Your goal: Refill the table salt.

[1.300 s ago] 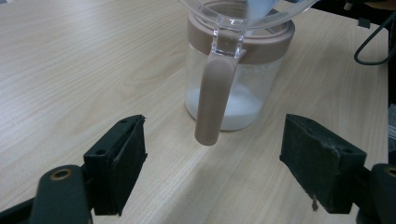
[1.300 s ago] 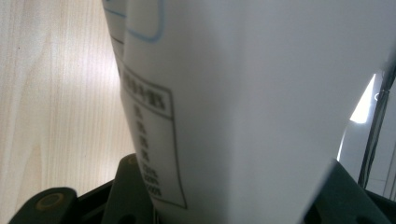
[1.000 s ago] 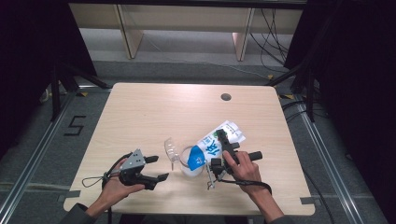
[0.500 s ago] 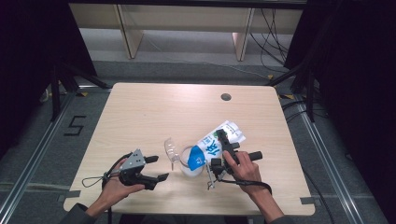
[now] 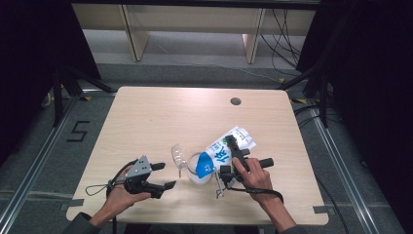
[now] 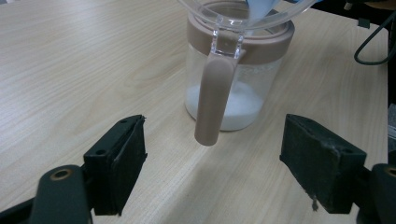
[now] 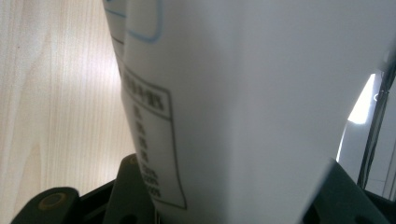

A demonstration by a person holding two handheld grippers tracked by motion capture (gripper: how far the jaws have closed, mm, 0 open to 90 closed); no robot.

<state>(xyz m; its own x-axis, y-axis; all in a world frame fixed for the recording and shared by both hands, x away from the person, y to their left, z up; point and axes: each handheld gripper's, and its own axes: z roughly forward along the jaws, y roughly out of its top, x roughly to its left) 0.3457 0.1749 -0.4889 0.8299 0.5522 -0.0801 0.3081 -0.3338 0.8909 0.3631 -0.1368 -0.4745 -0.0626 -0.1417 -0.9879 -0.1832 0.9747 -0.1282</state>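
- The right gripper (image 5: pixel 233 155) is clenched on a white and blue carton (image 5: pixel 225 151), which lies tipped over with its blue end down at the jar (image 5: pixel 200 171).
- In the right gripper view the carton (image 7: pixel 243 102) sits between the two jaws, its printed side close to the lens, with the table (image 7: pixel 51 93) behind it.
- The jar (image 6: pixel 236 70) stands on the table (image 5: pixel 160 117), near the front edge and between the two hands, with a little white stuff at its bottom.
- It has a brownish collar and handle (image 6: pixel 214 100), and its clear lid (image 5: pixel 179 155) is swung open to the left.
- The left gripper (image 5: pixel 158 176) rests low on the table, left of the jar, jaws released and wide apart with nothing between them.
- In the left gripper view the handle points towards the gap between the jaws, near but apart.
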